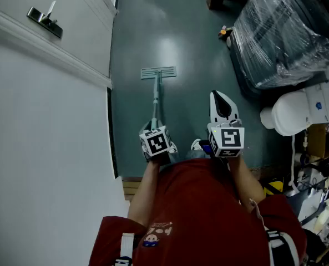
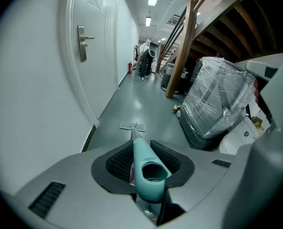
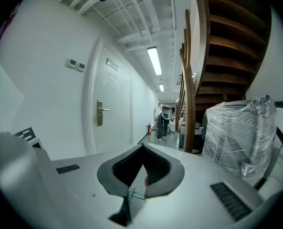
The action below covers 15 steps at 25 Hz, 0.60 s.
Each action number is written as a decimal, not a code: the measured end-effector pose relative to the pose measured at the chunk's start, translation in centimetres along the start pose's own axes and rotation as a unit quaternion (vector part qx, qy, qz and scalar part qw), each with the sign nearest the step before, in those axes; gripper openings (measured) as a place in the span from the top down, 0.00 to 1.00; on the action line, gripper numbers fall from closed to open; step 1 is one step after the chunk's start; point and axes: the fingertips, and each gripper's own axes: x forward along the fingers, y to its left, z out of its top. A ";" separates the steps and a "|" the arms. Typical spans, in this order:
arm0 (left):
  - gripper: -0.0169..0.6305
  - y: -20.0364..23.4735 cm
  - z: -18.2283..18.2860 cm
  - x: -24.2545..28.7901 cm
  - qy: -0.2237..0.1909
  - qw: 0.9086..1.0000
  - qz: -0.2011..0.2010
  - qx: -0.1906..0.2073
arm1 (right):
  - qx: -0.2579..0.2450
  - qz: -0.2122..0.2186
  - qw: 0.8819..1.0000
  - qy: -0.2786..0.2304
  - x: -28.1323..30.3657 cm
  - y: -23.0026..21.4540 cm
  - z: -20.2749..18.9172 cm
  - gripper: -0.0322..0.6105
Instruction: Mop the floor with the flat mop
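Left claw (image 2: 142,149): clamped on the teal grip end of the flat mop (image 1: 155,101). The ribbed pads press the grip from both sides, and its hollow end opening faces the camera.
Right claw (image 3: 141,149): tips together, nothing between them. In the head view it is beside the left one, off the mop and pointing forward.
Mop head (image 1: 158,72): flat on the floor (image 1: 175,26), straight ahead of the left claw and near the wall's baseboard. The pole slants down to it from the grip.
Floor: dark grey-green with a dull sheen, a corridor running away from the person.
Door (image 2: 100,42): white and closed, on the left wall. Its metal lever handle (image 2: 82,42) is well above the mop head.
Plastic-wrapped bundle (image 1: 286,32): to the right of the mop, standing on the floor, well apart from the mop head.
White rounded object (image 1: 297,111): just beside the bundle, nearer the person.
Staircase (image 3: 227,37): dark wood, overhead on the right.
Person (image 1: 203,215): red top, both forearms reaching forward to the claws.
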 end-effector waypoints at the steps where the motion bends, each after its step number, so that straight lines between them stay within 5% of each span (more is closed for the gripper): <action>1: 0.78 0.0 0.1 0.0 0.000 1.000 0.000 0.001 | -0.001 0.002 1.000 0.001 0.0 0.0 -0.1 0.92; 15: 0.78 -2.8 0.7 0.9 -0.006 1.000 0.002 -0.006 | -0.014 0.023 1.000 0.005 -0.4 -2.3 -1.0 0.92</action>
